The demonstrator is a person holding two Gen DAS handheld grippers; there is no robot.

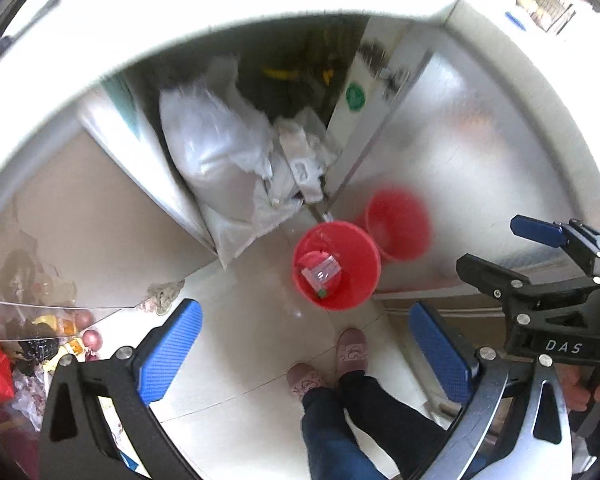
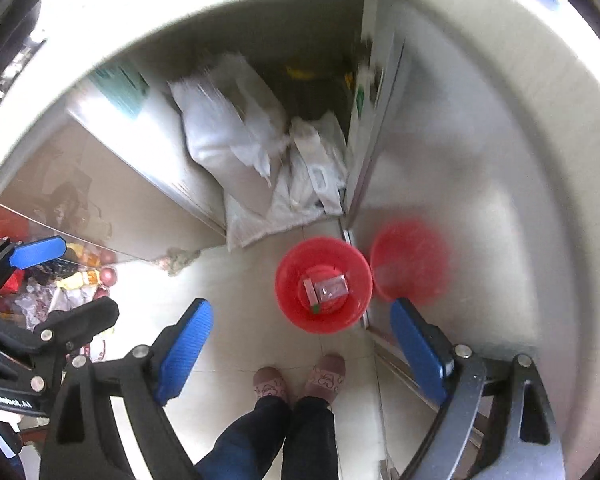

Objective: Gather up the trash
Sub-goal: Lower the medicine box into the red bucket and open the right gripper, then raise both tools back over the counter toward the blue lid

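A red bucket (image 1: 337, 265) stands on the pale floor by a steel cabinet; it also shows in the right wrist view (image 2: 323, 284). Inside it lie a clear plastic wrapper (image 1: 323, 273) and red trash; the wrapper shows in the right view too (image 2: 331, 289). My left gripper (image 1: 308, 354) is open and empty, high above the floor. My right gripper (image 2: 302, 346) is open and empty, also high above the bucket. Each gripper shows at the edge of the other's view: the right one (image 1: 512, 250), the left one (image 2: 66, 280).
White sacks (image 1: 224, 152) fill the open cabinet gap. The steel door (image 1: 460, 160) mirrors the bucket. A heap of wrappers and red bags (image 1: 28, 352) lies at left. A rag (image 1: 162, 296) lies by the cabinet foot. The person's slippers (image 1: 328, 364) stand below.
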